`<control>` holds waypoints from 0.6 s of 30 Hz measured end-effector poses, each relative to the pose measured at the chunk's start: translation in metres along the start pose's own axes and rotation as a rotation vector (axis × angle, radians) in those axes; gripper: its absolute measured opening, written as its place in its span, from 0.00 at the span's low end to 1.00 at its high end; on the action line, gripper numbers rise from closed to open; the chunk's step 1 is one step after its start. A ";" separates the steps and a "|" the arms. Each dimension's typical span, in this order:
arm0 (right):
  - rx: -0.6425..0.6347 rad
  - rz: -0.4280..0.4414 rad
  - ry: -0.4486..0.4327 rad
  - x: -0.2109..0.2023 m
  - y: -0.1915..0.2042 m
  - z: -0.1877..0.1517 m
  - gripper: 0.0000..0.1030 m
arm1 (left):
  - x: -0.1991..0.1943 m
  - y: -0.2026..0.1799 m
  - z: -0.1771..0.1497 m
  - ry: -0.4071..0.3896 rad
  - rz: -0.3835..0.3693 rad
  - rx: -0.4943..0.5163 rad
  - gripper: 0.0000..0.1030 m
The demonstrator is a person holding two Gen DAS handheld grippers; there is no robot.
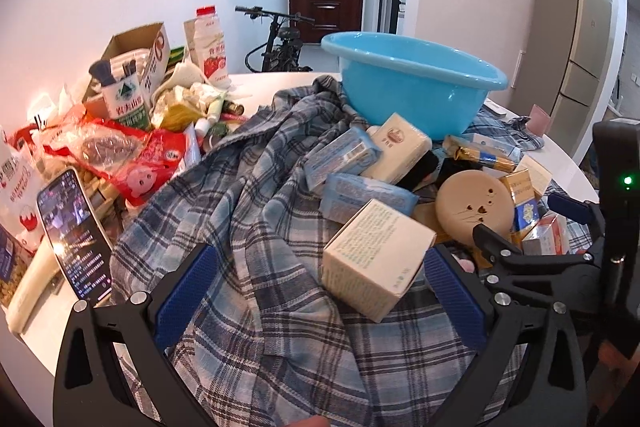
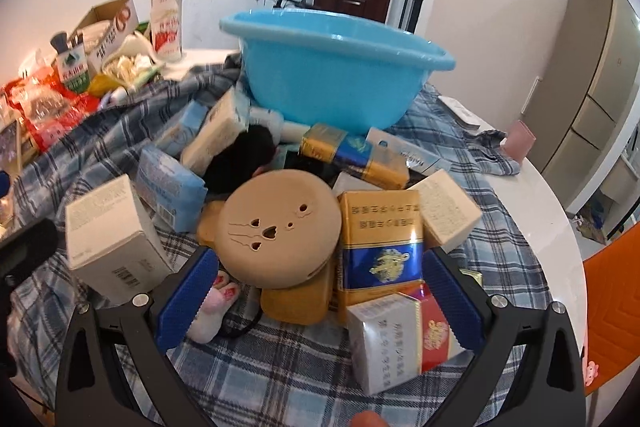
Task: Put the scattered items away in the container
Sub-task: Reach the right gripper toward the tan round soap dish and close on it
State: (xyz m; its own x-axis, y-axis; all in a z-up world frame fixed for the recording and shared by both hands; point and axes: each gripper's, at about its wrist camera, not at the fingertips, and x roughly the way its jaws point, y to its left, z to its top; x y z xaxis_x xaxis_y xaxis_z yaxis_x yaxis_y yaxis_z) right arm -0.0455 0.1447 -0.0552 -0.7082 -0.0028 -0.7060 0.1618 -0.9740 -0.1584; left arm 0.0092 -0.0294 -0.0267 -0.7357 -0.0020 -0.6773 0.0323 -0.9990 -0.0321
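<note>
We hold both grippers with jaws spread, the left gripper [image 1: 320, 291] around a white box [image 1: 374, 259] and the right gripper [image 2: 320, 303] near a tan round case [image 2: 280, 227], with small packets heaped on the plaid cloth [image 2: 280, 367] before the far blue basin [image 2: 336, 67].

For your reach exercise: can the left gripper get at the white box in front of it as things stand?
Probably yes. The left gripper is open, and the white box lies atop the plaid shirt just ahead, nothing covering it.

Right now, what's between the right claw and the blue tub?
In the right wrist view, a pile lies between the right claw and the blue tub: a tan round case, a gold-and-blue pack, boxes.
</note>
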 end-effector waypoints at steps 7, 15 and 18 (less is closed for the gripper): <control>-0.085 -0.050 0.031 0.018 0.025 0.004 1.00 | 0.011 0.014 -0.001 0.022 -0.021 -0.025 1.00; -0.079 -0.077 0.081 0.037 0.025 0.004 1.00 | 0.016 0.021 -0.004 0.035 -0.028 -0.041 1.00; -0.093 -0.082 0.068 0.037 0.027 0.003 1.00 | 0.019 0.020 -0.006 0.045 -0.036 -0.042 1.00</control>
State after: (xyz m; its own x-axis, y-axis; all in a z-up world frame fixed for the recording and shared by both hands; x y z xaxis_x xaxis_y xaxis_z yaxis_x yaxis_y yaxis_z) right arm -0.0699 0.1177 -0.0836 -0.6741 0.0944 -0.7325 0.1703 -0.9452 -0.2786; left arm -0.0003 -0.0494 -0.0451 -0.7055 0.0364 -0.7078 0.0357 -0.9956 -0.0868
